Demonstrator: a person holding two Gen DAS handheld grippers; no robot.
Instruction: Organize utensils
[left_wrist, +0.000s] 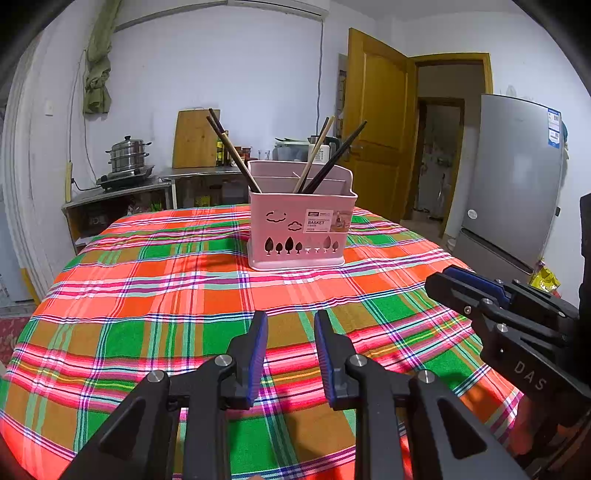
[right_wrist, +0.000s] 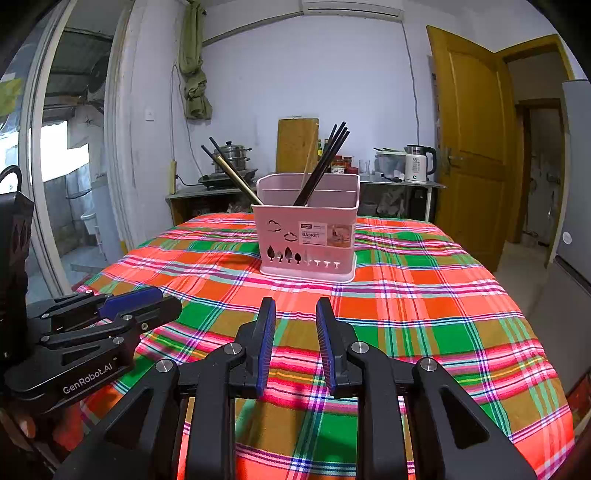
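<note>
Both the left tool and right tool hung apart and empty over the desk, well short of the pink basket holding chopsticks, so sorting looked nearly done or unstarted, with a reach forward next.

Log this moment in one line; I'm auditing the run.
left gripper: open, empty | right gripper: open, empty | chopsticks: in pink basket | plaid tablecloth: otherwise bare

Basket: smooth pink plastic, slight sheen, paper label on front. Chopsticks: dark glossy and pale matt wood-like sticks. Tablecloth: woven plaid cloth, matt. Left gripper and right gripper: matt black plastic, ribbed blue pads, bright metal pins.
</note>
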